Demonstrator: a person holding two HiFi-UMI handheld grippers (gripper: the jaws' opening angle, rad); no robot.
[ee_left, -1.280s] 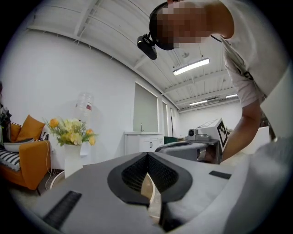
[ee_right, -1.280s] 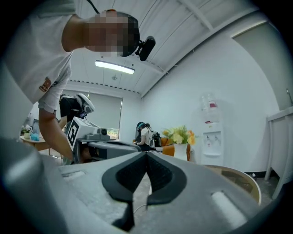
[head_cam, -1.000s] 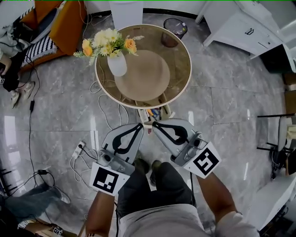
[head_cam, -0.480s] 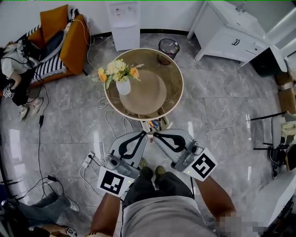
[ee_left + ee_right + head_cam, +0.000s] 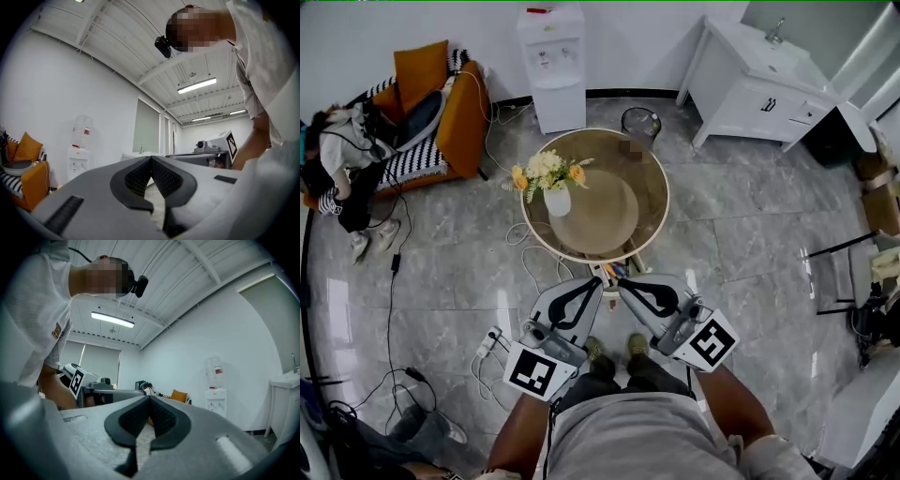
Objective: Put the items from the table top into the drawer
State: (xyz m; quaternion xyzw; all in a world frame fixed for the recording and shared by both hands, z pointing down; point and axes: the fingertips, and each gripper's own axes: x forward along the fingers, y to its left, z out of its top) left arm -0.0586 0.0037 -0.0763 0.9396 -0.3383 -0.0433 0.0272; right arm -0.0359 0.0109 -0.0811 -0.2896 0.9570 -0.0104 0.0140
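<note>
1. A vase of flowers (image 5: 553, 187) stands upright on the left part of the round glass worktop (image 5: 654, 178), beside a round tan mat (image 5: 598, 211).
2. The left tool (image 5: 596, 280) is held level, its tips pressed together on nothing.
3. The drawer (image 5: 604, 268) stands open under the worktop's near rim, with small coloured items (image 5: 615, 272) inside it.
4. The right tool (image 5: 622, 282) is also closed tight and empty.
</note>
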